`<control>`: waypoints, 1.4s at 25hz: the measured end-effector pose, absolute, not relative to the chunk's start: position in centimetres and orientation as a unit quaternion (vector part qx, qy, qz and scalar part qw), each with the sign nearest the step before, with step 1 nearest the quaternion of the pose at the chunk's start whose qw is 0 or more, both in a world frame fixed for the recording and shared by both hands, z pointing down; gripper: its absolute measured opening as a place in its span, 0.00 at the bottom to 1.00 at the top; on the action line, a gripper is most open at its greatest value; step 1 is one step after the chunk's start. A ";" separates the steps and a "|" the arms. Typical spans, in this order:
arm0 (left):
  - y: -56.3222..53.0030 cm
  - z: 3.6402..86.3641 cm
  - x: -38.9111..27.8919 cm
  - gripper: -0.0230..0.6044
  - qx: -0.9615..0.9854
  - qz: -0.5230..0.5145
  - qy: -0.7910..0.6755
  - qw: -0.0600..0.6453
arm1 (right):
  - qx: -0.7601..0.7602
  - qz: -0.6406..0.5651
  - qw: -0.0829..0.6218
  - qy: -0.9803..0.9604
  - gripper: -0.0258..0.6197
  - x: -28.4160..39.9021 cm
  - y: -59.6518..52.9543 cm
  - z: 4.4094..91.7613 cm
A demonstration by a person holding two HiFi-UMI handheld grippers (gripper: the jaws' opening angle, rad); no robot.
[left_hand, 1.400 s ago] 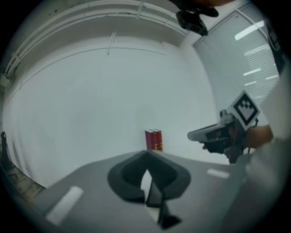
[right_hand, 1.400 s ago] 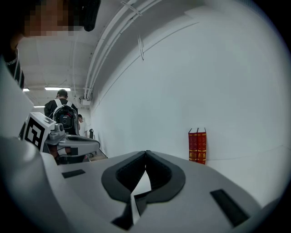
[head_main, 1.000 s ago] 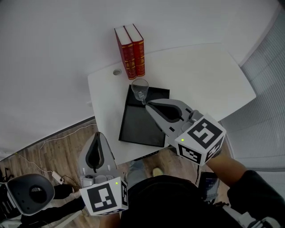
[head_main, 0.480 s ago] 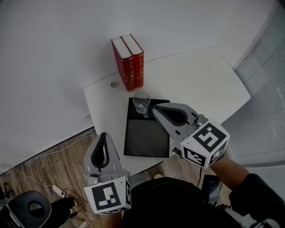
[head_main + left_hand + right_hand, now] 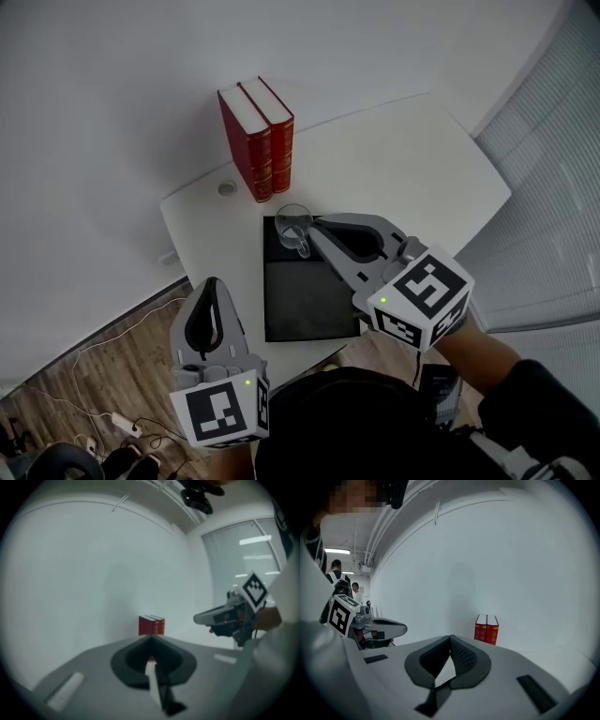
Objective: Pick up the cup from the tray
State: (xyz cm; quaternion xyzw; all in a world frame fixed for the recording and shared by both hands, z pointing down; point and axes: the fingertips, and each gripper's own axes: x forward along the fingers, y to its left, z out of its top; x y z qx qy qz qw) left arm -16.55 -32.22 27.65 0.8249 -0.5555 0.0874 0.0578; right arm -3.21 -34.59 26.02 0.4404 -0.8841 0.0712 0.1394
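A clear glass cup point(image 5: 293, 228) stands upright in the far left corner of the black tray point(image 5: 309, 300) on the white table point(image 5: 403, 159). My right gripper point(image 5: 314, 222) hovers over the tray with its tip just right of the cup, apparently not touching it; its jaws are shut with nothing between them, as the right gripper view point(image 5: 451, 637) shows. My left gripper point(image 5: 210, 281) is held off the table's near left corner, over the floor, also shut and empty point(image 5: 151, 637). Neither gripper view shows the cup.
Two red books point(image 5: 258, 141) stand upright at the table's far edge, behind the cup, also seen as the books point(image 5: 151, 625) point(image 5: 486, 630). A round cable hole point(image 5: 225, 188) lies left of them. Cables lie on the wooden floor point(image 5: 103, 375). Window blinds point(image 5: 553, 187) are to the right.
The right gripper's tip has come forward from short of the cup to just beside its right side. The left gripper has moved up closer to the table's corner. Both stayed shut.
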 end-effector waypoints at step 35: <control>-42.6 41.9 -7.1 0.62 0.912 0.171 -0.371 0.037 | 0.491 0.200 0.157 -0.833 0.06 4.9 -41.1 38.1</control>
